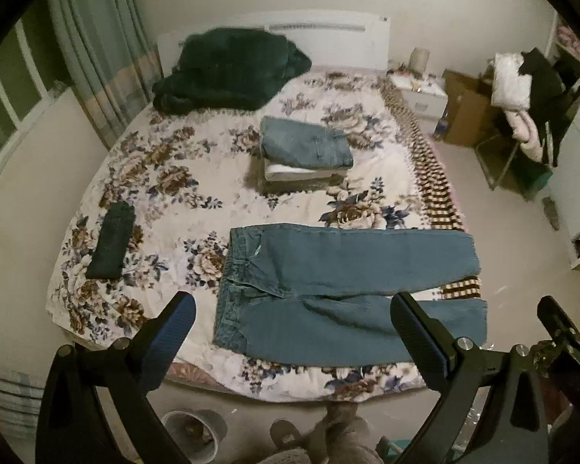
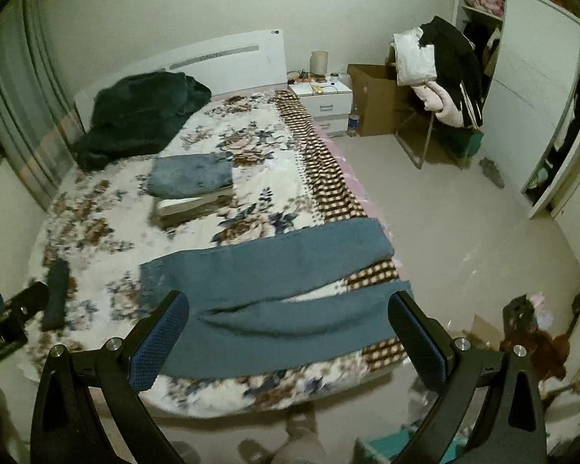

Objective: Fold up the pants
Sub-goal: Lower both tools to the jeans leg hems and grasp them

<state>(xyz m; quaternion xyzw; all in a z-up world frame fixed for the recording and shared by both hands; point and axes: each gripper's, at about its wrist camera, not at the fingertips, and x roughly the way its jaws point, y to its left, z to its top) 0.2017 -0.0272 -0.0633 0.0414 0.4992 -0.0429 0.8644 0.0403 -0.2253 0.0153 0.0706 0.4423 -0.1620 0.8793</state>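
Note:
Blue jeans (image 1: 340, 286) lie spread flat on the near part of the bed (image 1: 212, 178), waistband to the left, both legs running right to the bed's edge. They also show in the right wrist view (image 2: 274, 294). My left gripper (image 1: 292, 332) is open and empty, held high above the near edge of the bed over the jeans. My right gripper (image 2: 288, 332) is open and empty, above the legs' end. The right gripper's tip shows at the right edge of the left wrist view (image 1: 560, 324).
A stack of folded clothes topped by folded jeans (image 1: 305, 150) sits mid-bed. A dark folded item (image 1: 112, 239) lies at the left. A dark green blanket (image 1: 228, 69) is at the headboard. A nightstand (image 2: 323, 100), a box, a clothes-laden chair (image 2: 440, 77) and a wardrobe stand to the right.

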